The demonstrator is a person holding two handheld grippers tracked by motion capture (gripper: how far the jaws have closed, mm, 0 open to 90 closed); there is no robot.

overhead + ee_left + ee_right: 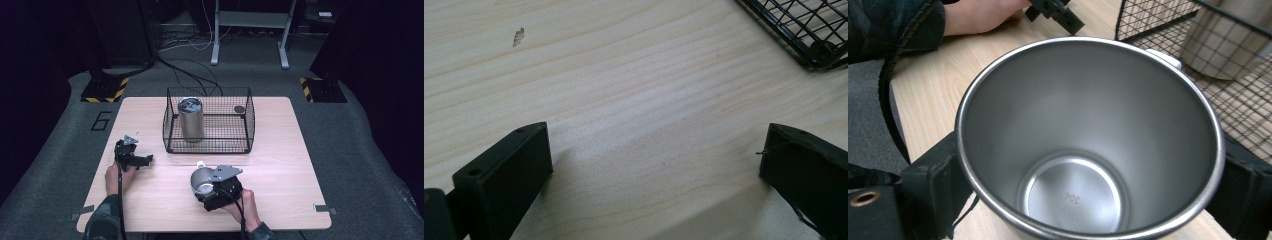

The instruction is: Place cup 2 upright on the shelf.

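The right gripper (212, 186) has a shiny metal cup (201, 181) betw. its jaws, one black jaw on each side of the cup, pressed on its wall. In the right gripper view the cup (1088, 145) is seen from the top: it's empty, w/ "304" stamped on the bottom & a small white bit at the far rim. The cup is at the front of the table (280, 150), right of the middle, near the black wire basket (209, 120) but apart from it. The basket sits at the back-middle of the table. Inside it, on the left side, a tall metal can (191, 119) stands upright, w/ its top shut. A small dark round thing (239, 108) is in the basket's far right corner; can't tell what it is. The left gripper (134, 159) is down by the table's left side, held by a hand (119, 176). In the left gripper view its jaws are wide apart w/ nothing betw. them, just bare wood (639, 100), & a basket corner (819, 47) is at the top right. A little grey mark (518, 36) is on the wood at the top left.
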